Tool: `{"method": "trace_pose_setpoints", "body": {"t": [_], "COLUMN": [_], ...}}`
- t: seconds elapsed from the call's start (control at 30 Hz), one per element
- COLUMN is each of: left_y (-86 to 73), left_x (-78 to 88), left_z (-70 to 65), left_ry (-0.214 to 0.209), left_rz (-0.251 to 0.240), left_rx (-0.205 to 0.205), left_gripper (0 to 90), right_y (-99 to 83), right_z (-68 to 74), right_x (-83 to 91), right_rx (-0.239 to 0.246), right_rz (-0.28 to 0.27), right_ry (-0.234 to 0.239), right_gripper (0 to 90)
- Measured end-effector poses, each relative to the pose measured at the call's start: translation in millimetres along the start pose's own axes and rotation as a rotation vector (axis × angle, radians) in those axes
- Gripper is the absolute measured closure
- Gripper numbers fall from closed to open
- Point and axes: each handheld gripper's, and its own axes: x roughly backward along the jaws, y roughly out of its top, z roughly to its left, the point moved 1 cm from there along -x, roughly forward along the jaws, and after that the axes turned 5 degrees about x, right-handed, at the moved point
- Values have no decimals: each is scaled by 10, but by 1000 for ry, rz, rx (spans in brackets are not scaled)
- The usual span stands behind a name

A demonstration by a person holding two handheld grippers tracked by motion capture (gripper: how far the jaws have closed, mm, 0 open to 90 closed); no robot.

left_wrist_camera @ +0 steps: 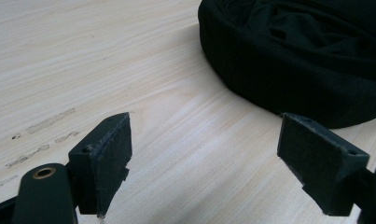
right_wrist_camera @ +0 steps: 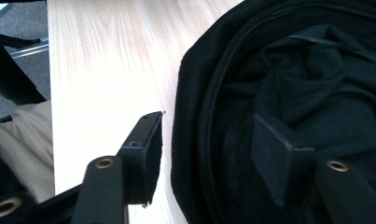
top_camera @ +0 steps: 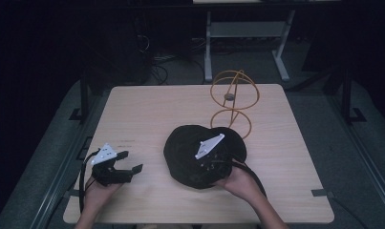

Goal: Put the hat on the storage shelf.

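A round black fabric bag (top_camera: 199,152), soft-walled like a collapsed pouch or hat, lies on the light wooden table (top_camera: 147,109), and everything else is placed here relative to it. Its rim is rolled or folded into a thick band, and inside it the right gripper view shows only rumpled black cloth (right_wrist_camera: 311,79); whether anything else lies in the folds cannot be told.

Just beyond the bag, on the far side from the person, stands a yellow wire stand (top_camera: 231,98) made of hoops, with a small dark round piece (top_camera: 229,97) held in its upper ring. Its lower ring sits close to the bag's far edge; whether they touch is unclear.

The right gripper (top_camera: 210,160) hangs over the bag, on the person's side of its middle, with the right hand (top_camera: 238,181) at the bag's near edge. Its jaws are spread apart and straddle the bag's rim: one jaw is outside the wall over bare wood, the other is inside over the crumpled lining. They are not pinching the fabric.

The left gripper (top_camera: 128,164) is well to the left of the bag, low over the table, held by the left hand (top_camera: 97,188). Its jaws are also wide apart with nothing between them but bare wood, and they point toward the bag's left wall (left_wrist_camera: 279,70). A few faint scuff marks (left_wrist_camera: 45,123) show on the wood on the side of this gripper away from the bag.
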Motion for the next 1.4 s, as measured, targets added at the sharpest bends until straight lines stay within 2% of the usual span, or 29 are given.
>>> {"method": "trace_pose_setpoints", "body": {"t": [0.07, 0.1, 0.3, 0.63, 0.67, 0.7, 0.77, 0.87, 1.0, 1.1, 1.2, 1.23, 1.27, 1.33, 1.37, 1.4], "left_y": [1, 2, 2, 5, 4, 4, 6, 9, 9, 20, 26, 32, 37, 42, 59, 72], "left_x": [1, 0, -1, -7, -6, -6, -8, -7, -24, -41, -47, -51, -55, -59, -66, -66], "left_z": [1, 1, 3, -9, -9, -9, -9, -10, -36, -72, -92, -107, -132, -150, -203, -234], "left_ry": [-1, -1, -1, -5, -6, -6, -8, -8, -14, -25, -32, -37, -48, -55, -72, -80], "left_rz": [-2, -2, 5, 4, 4, 4, 3, 10, 17, 23, 24, 22, 20, 15, 7, 7], "left_rx": [-1, -1, -10, -11, -12, -12, -10, -16, -19, -34, -39, -39, -37, -36, -41, -50], "left_gripper": [175, 175, 175, 174, 175, 175, 175, 175, 175, 176, 175, 175, 175, 176, 175, 176], "right_y": [16, 25, 63, 98, 104, 104, 108, 105, 112, 136, 154, 166, 199, 210, 243, 262], "right_z": [-4, 6, 4, 46, 76, 76, 120, 118, 141, 151, 153, 150, 139, 131, 122, 123], "right_x": [-65, -78, -232, -412, -437, -437, -441, -429, -374, -268, -175, -123, 19, 64, 183, 240], "right_rx": [14, -1, -12, -5, 19, 19, 51, 59, 72, 90, 76, 73, 65, 65, 67, 65], "right_rz": [6, 14, 46, 87, 96, 96, 102, 101, 94, 74, 45, 26, -15, -35, -74, -86], "right_ry": [1, 2, -8, -9, -20, -20, -58, -63, -73, -72, -59, -55, -41, -37, -33, -27], "right_gripper": [460, 469, 540, 640, 676, 676, 720, 744, 764, 767, 767, 766, 764, 763, 760, 759]}}
